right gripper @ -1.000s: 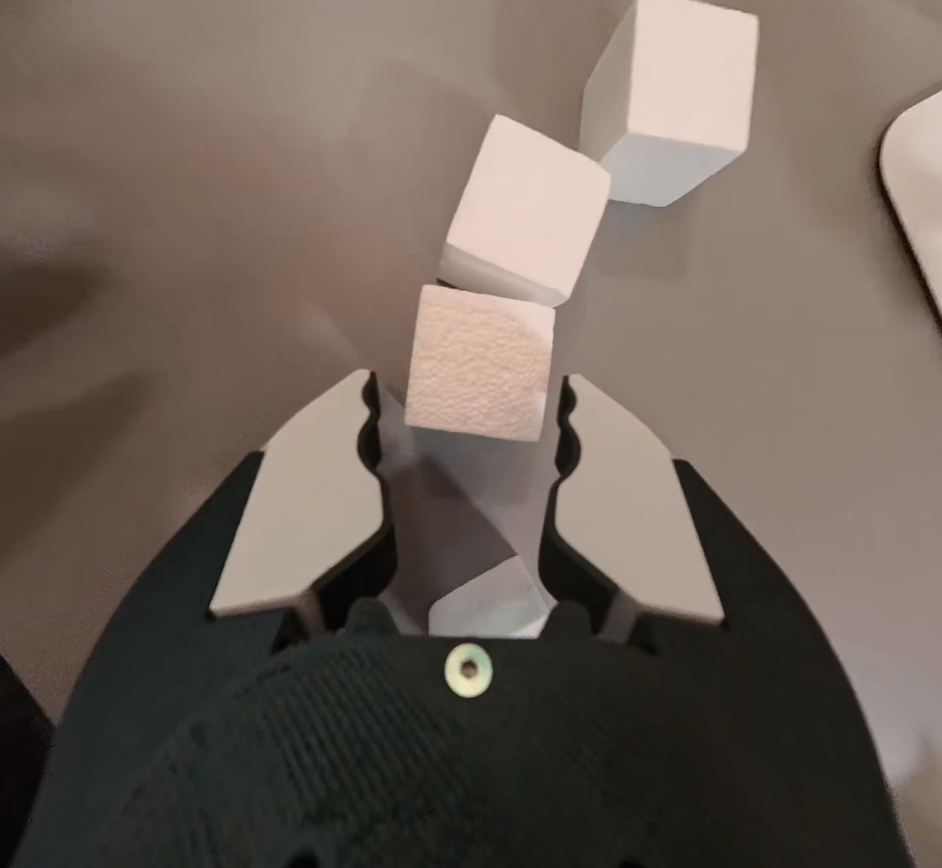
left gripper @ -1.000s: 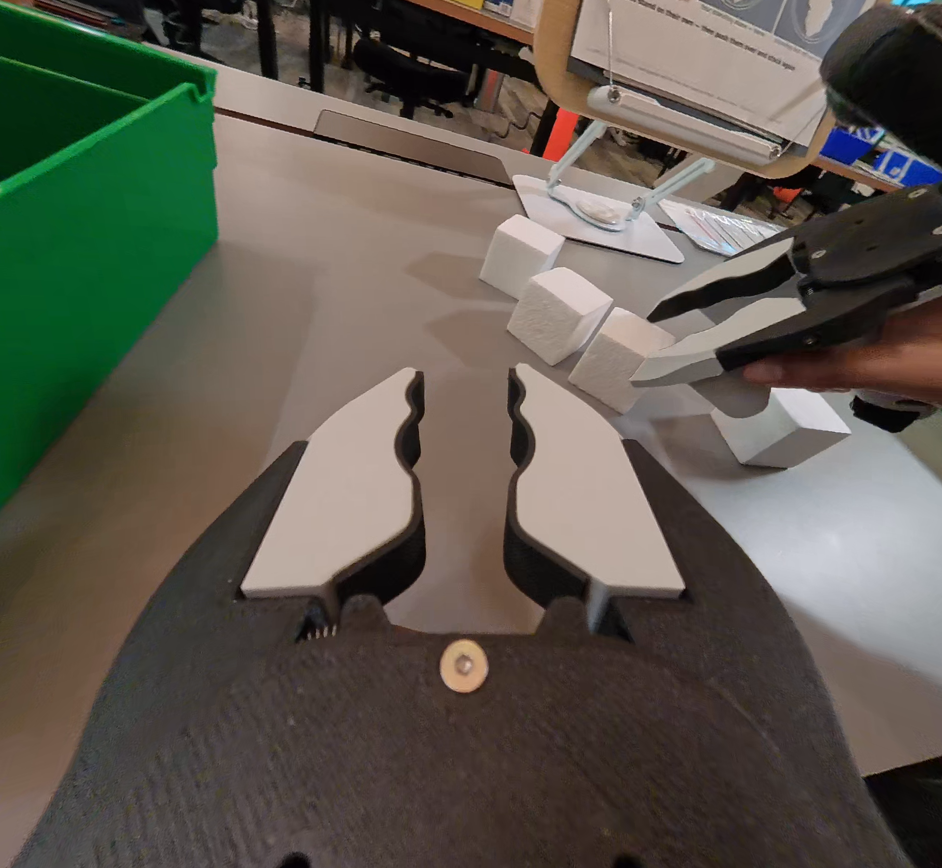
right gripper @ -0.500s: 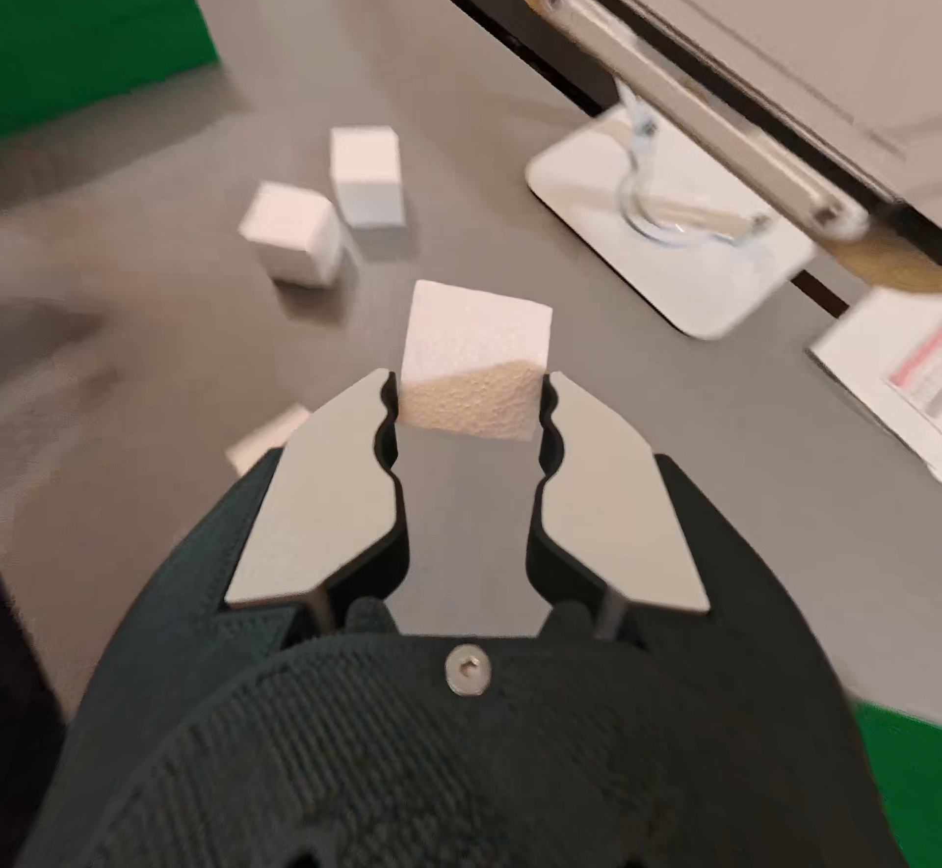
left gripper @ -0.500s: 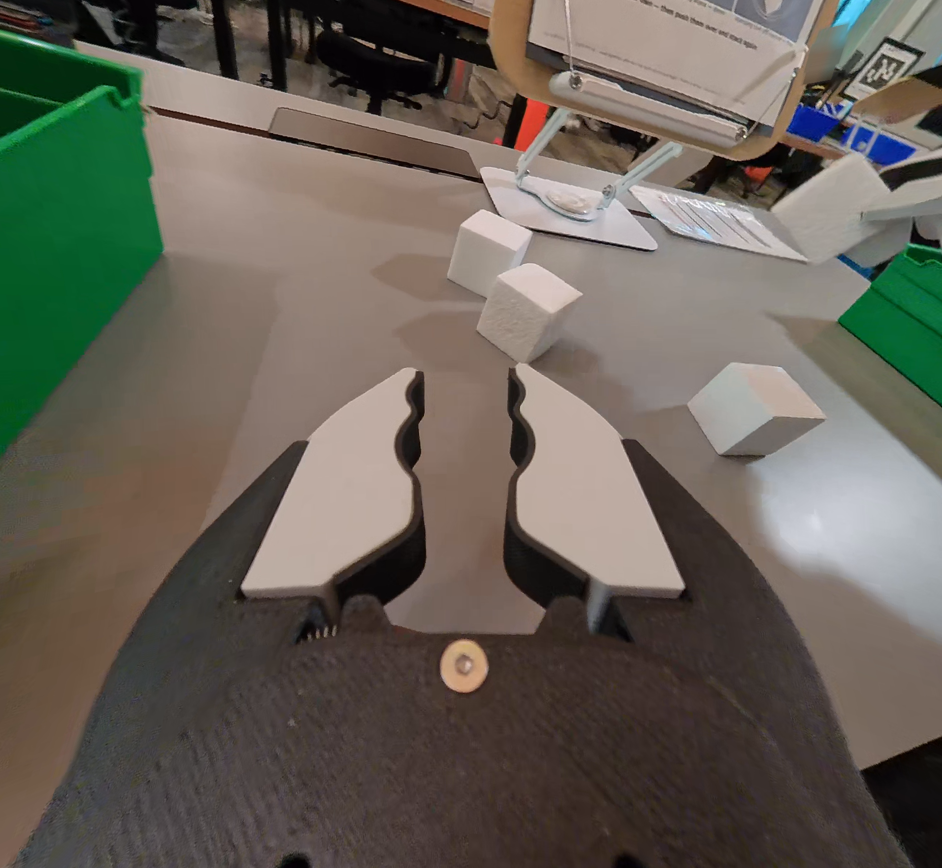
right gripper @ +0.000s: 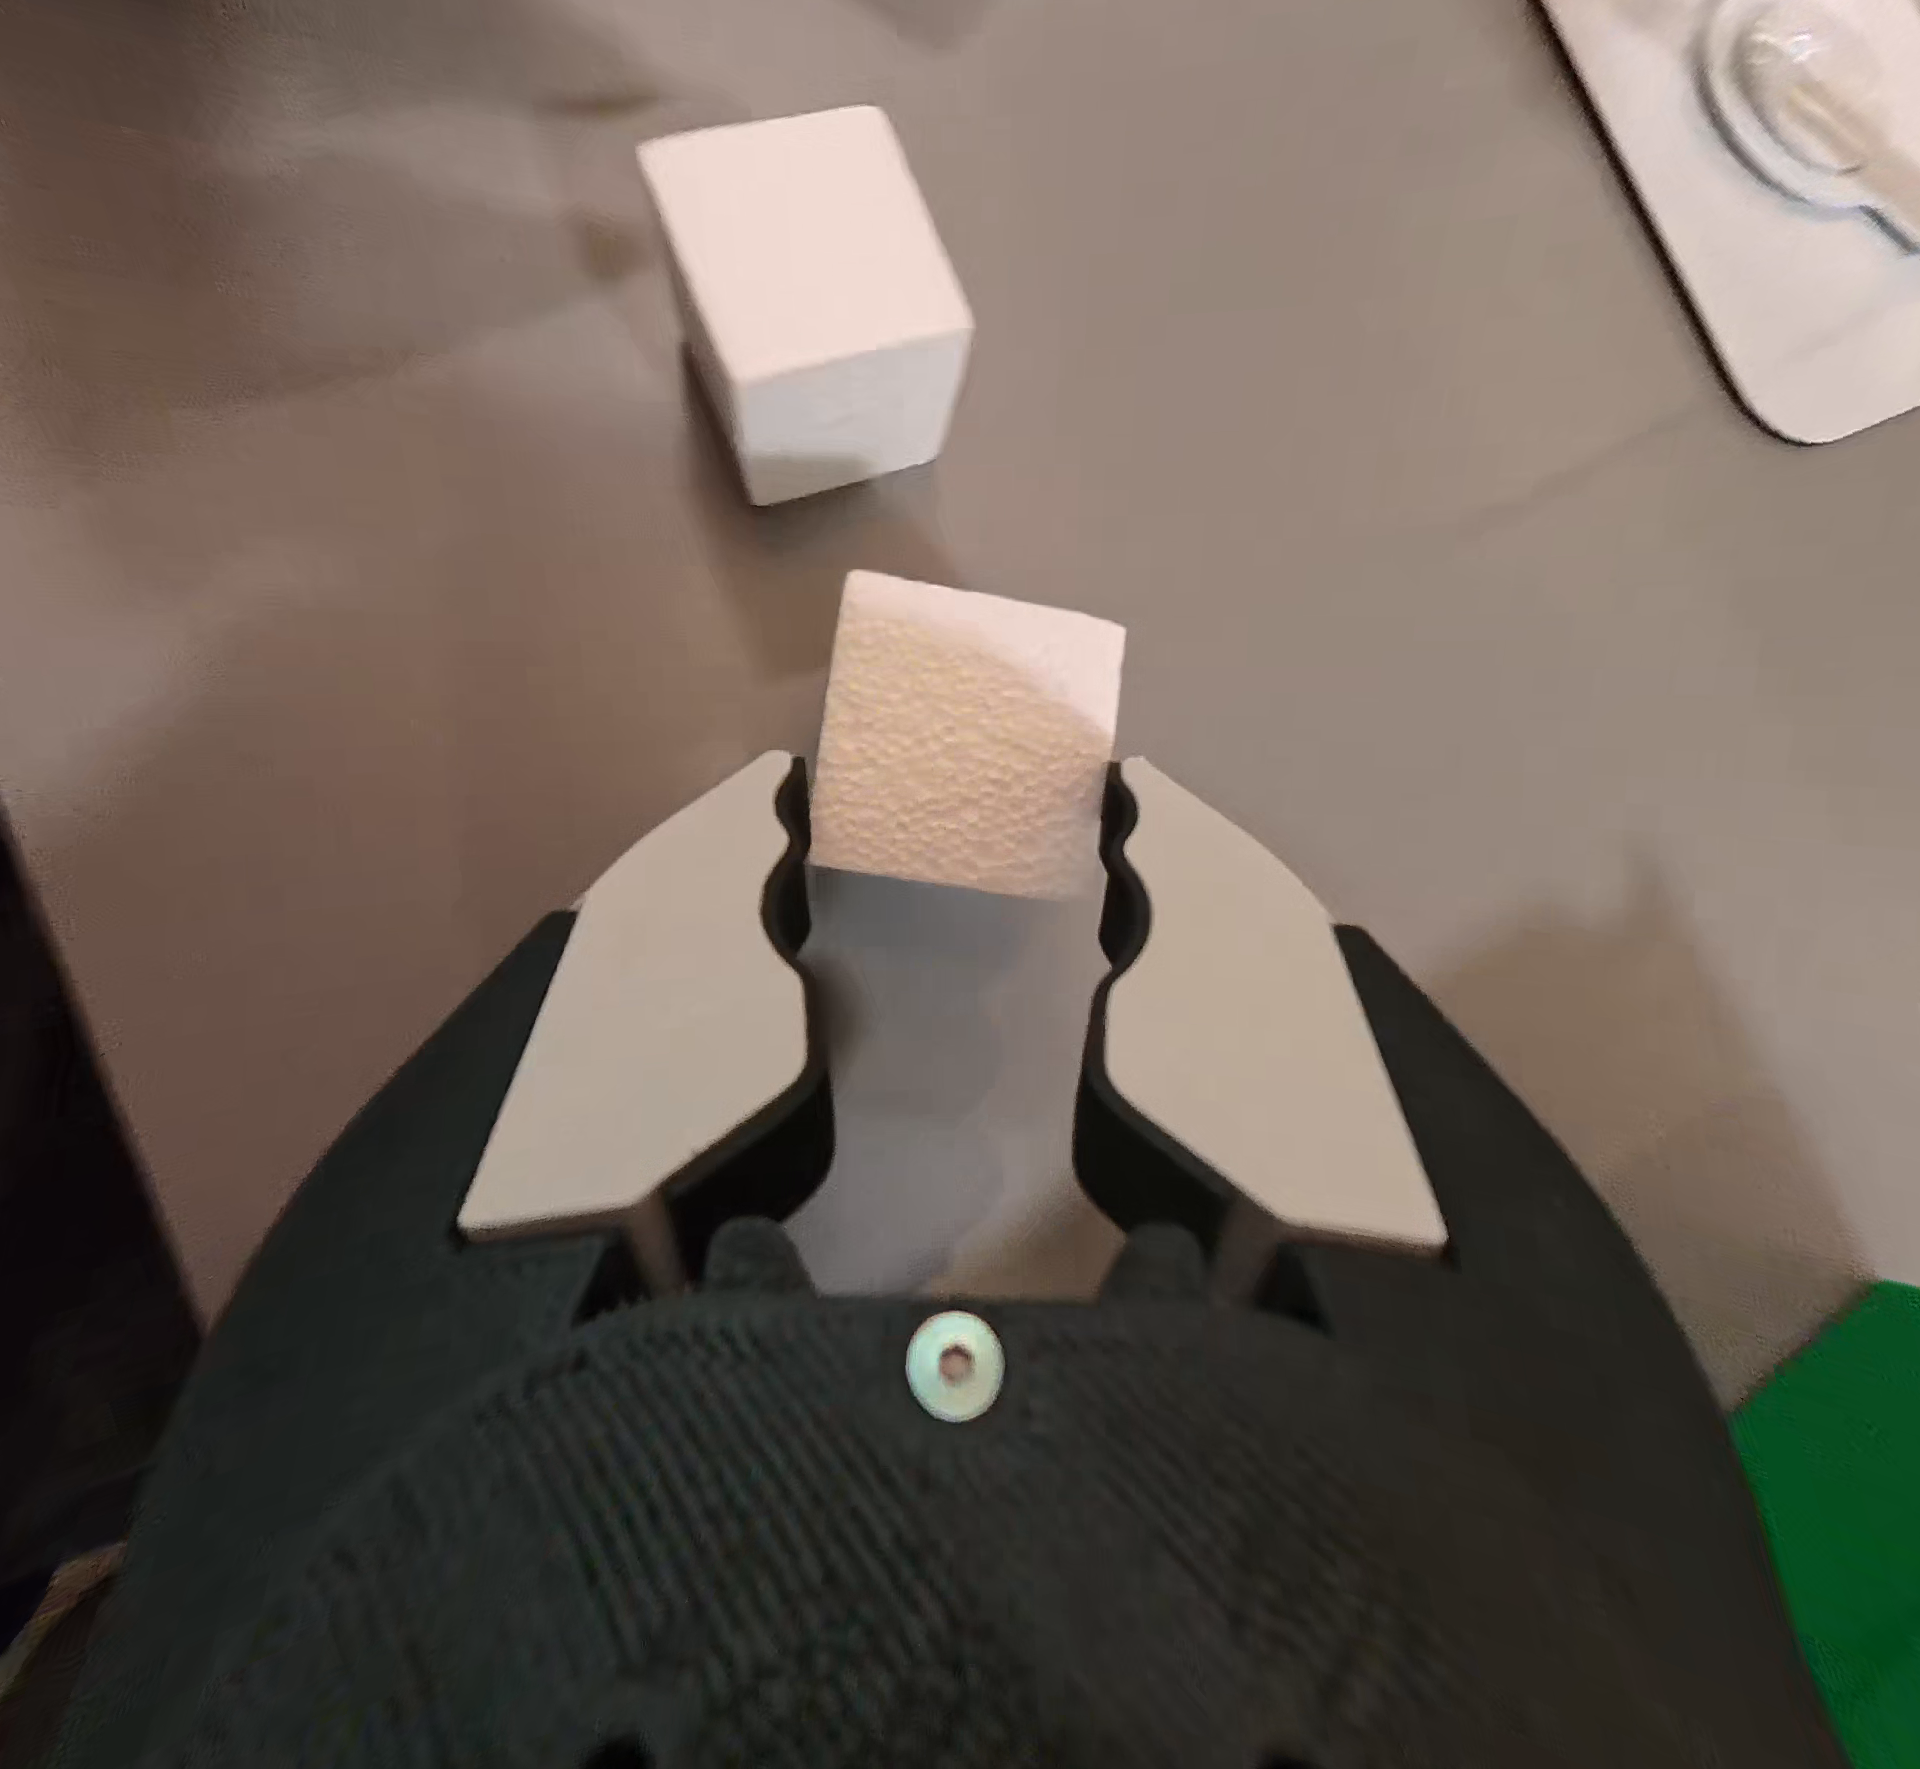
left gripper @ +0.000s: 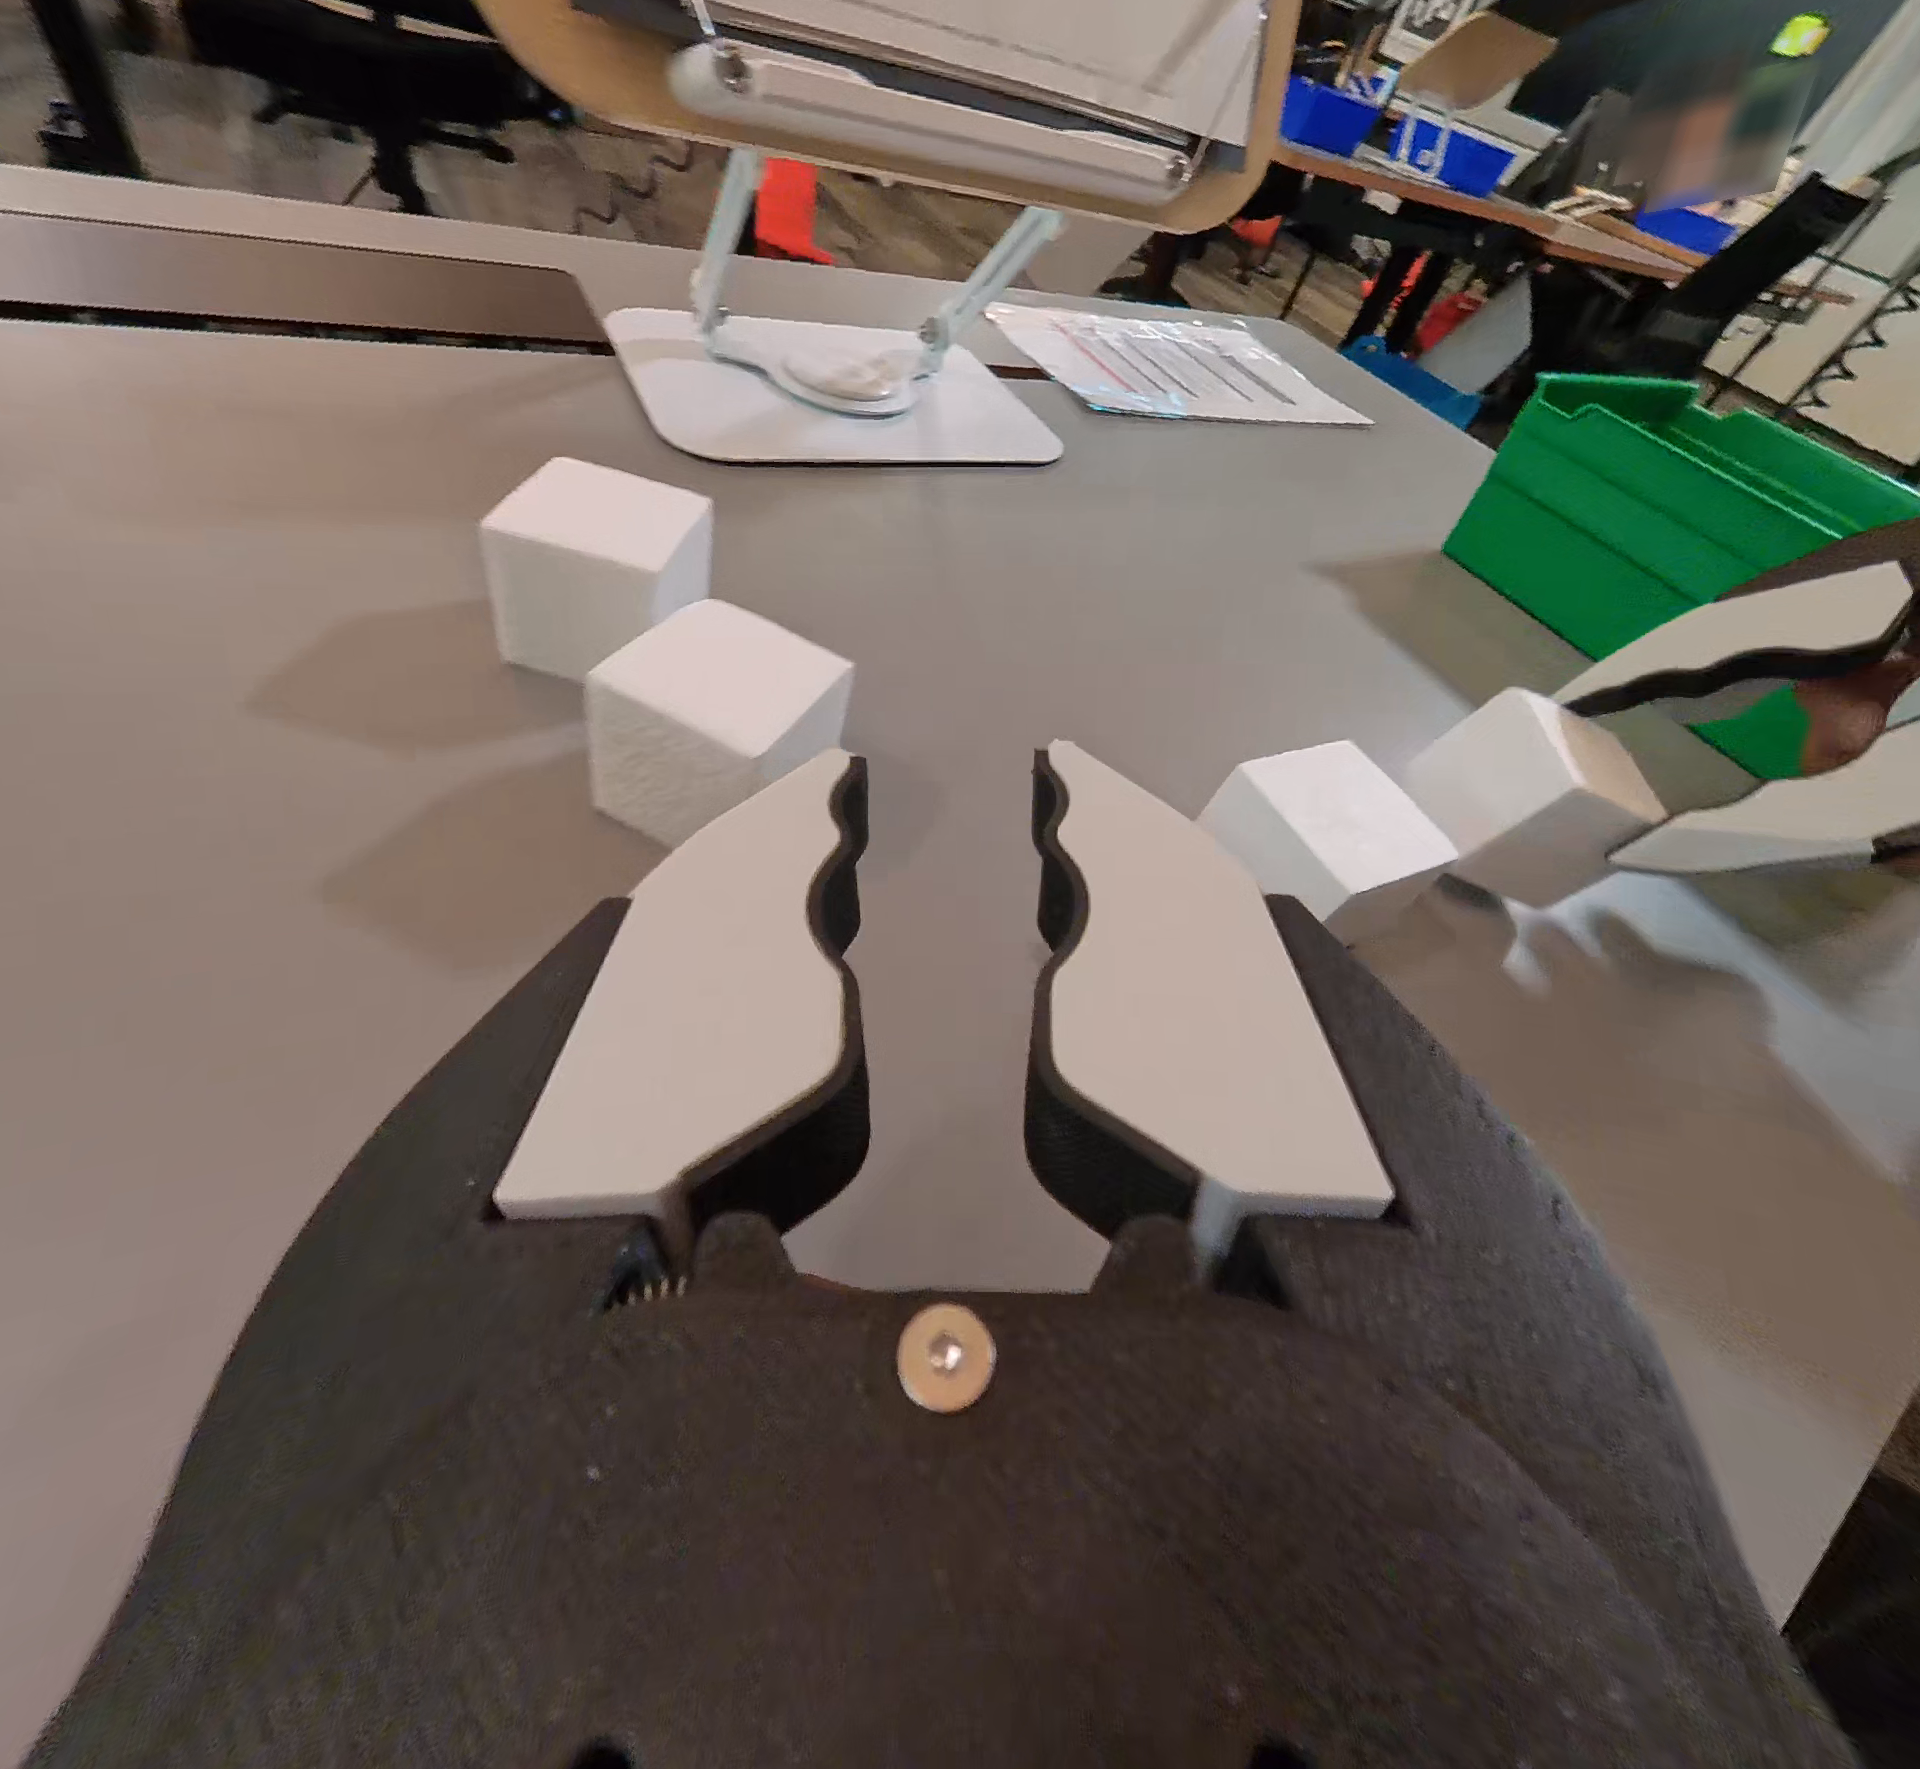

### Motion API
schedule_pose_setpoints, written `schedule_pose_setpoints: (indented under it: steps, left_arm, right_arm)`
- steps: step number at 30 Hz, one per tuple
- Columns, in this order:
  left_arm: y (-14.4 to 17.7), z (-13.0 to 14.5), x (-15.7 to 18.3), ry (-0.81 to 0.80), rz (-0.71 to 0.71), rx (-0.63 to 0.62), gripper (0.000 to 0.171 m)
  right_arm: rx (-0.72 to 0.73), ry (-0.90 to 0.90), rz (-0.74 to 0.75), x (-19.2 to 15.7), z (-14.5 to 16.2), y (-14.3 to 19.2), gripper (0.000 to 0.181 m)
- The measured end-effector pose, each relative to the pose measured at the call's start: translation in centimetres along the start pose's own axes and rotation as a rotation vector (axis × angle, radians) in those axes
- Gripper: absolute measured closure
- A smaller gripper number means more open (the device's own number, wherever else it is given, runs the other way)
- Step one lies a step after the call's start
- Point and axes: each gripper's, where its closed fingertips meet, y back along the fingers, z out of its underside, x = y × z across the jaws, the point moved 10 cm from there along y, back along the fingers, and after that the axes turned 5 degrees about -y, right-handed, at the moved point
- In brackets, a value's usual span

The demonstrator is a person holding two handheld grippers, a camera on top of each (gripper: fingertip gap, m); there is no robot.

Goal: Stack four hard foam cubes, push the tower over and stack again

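Observation:
Several white foam cubes lie on the grey table (left gripper: 1091, 556). My right gripper (right gripper: 956, 769) is shut on one foam cube (right gripper: 966, 732), gripped by its sides at the fingertips. In the left wrist view this held cube (left gripper: 1507, 784) hangs tilted, low over the table, right beside a lone cube (left gripper: 1330, 826); the lone cube also shows in the right wrist view (right gripper: 810, 296). My left gripper (left gripper: 945, 769) is open and empty, just above the table. Its left fingertip is close to the nearer (left gripper: 717, 711) of two touching cubes; the farther cube (left gripper: 592, 566) lies behind.
A document stand with a white base plate (left gripper: 831, 400) stands at the back, and its base shows in the right wrist view (right gripper: 1714, 109). A laminated sheet (left gripper: 1174, 363) lies beside it. A green bin (left gripper: 1662, 524) stands at the right. The table's right edge is close.
My right gripper closed on the nearest cube of the row, lifted it, carried it right, and now holds it low beside the lone cube. My left gripper swung right, staying open.

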Motion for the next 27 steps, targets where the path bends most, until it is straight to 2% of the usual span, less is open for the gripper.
schedule_pose_setpoints:
  steps: [2,4,7,9,12,15,19,23,25,26,27]
  left_arm:
    - [-1.2,-0.2,0.7,-0.006,0.039,-0.007,0.141]
    - [-2.2,-0.4,1.4,-0.007,0.076,-0.005,0.142]
    - [-3.1,-1.3,2.1,-0.024,0.087,0.077,0.156]
    - [-3.7,-1.7,2.5,-0.04,0.104,0.114,0.154]
    - [-4.8,-1.7,3.0,-0.039,0.131,0.093,0.149]
    - [-5.4,-1.9,3.3,-0.038,0.131,0.106,0.149]
    - [-5.5,-1.7,3.3,-0.028,0.144,0.092,0.148]
    - [-5.2,-1.5,3.1,-0.002,0.146,0.078,0.147]
    - [-4.8,-1.4,2.8,-0.002,0.134,0.076,0.147]
    - [-4.6,-1.4,2.7,-0.003,0.126,0.076,0.147]
    - [-4.4,-1.4,2.5,-0.003,0.118,0.077,0.147]
  right_arm:
    - [0.008,-0.031,-0.006,-1.0,0.0,0.1,0.123]
    - [0.043,-0.071,0.053,-1.6,-0.2,0.2,0.098]
    - [0.091,-0.108,0.087,-2.7,-0.4,1.2,0.091]
    - [0.15,-0.138,0.118,-2.9,-0.1,2.4,0.089]
    - [0.273,-0.194,0.168,-2.7,0.9,4.4,0.095]
    - [0.371,-0.321,0.103,-3.5,2.5,4.9,0.097]
    - [0.293,-0.312,0.117,-4.5,4.2,3.6,0.096]
    - [0.281,-0.31,0.067,-4.2,4.0,2.2,0.098]
    - [0.216,-0.301,0.089,-4.1,3.8,1.3,0.109]
    - [0.179,-0.286,0.081,-4.0,3.7,1.0,0.118]
    - [0.162,-0.276,0.087,-3.9,3.6,0.8,0.135]
